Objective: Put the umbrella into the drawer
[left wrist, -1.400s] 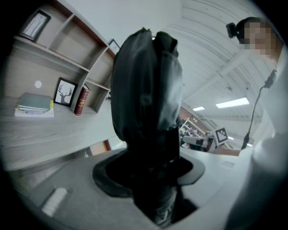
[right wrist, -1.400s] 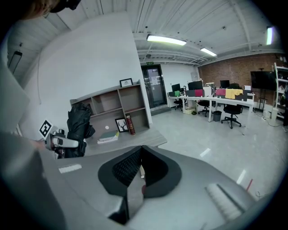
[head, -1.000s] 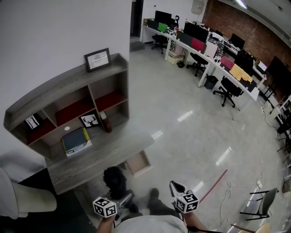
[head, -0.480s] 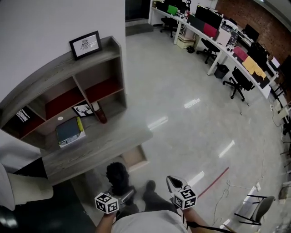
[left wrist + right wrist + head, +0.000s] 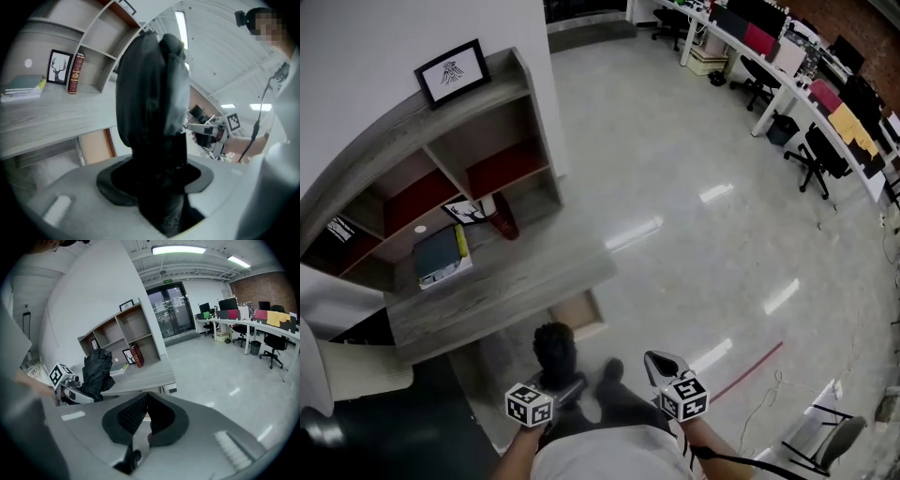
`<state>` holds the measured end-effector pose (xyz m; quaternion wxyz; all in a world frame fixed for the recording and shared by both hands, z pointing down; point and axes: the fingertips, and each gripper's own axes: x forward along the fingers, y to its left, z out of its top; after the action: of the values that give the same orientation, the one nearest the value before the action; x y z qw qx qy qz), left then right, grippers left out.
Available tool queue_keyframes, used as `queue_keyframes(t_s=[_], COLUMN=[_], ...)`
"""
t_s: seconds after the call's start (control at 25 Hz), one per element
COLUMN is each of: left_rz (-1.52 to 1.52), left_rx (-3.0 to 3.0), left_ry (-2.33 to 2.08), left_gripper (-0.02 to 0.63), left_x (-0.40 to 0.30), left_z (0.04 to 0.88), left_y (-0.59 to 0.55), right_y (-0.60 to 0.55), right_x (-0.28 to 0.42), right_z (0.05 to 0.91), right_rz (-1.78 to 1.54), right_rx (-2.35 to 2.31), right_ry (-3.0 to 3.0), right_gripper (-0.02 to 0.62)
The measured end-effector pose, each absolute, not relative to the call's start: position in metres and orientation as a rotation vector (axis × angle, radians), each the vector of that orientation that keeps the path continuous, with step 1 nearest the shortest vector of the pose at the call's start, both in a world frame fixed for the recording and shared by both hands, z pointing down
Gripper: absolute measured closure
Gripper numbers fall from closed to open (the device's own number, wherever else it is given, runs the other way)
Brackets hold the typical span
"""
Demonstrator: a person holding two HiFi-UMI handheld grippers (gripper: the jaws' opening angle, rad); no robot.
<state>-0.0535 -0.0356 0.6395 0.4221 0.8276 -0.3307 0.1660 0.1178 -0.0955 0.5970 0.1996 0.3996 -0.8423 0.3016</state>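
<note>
The left gripper (image 5: 565, 386) has its jaws partly apart and clamped on the folded black umbrella (image 5: 150, 108). In the left gripper view the dark bundle fills the gap between the jaws and rises upright out of it, hiding most of the pads. The head view places the umbrella low in front of the person, off the grey wooden surface (image 5: 525, 281) and near the open drawer (image 5: 581, 317) that sticks out beneath its front edge.

To the right, the right gripper (image 5: 147, 393) is clenched: its ribbed pads meet at the tips with nothing between them, and it touches nothing.

The left gripper view alone shows the drawer's pale wooden inside at close range. On the surface it also shows a red book (image 5: 76, 72) standing beside a framed deer picture (image 5: 59, 67). The right gripper view alone shows the far side of the room: glass doors (image 5: 173, 308) and a row of office desks (image 5: 243, 329) with chairs. It also shows the umbrella from the side, drooping over the left gripper. Only the head view takes in both grippers at once, well apart over the glossy floor (image 5: 694, 187).
</note>
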Motion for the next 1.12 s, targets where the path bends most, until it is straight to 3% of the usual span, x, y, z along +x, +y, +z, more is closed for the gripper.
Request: queue_keyframes(t_s=[0.48,1.12], left_rz=[0.477,0.572], left_rx=[1.972,1.914], left_ry=[-0.815,-0.67], left_gripper=[0.376,0.376], left_x=[-0.027,-0.043], left_z=[0.692,0.78], left_y=[-0.059,-0.088], right_y=[-0.123,-0.155], right_x=[0.137,0.094], right_z=[0.643,0.699], right_rz=[0.918,0.974], right_rx=[1.086,1.088], right_ry=[-2.328,-2.236], right_gripper=[0.591,0.591])
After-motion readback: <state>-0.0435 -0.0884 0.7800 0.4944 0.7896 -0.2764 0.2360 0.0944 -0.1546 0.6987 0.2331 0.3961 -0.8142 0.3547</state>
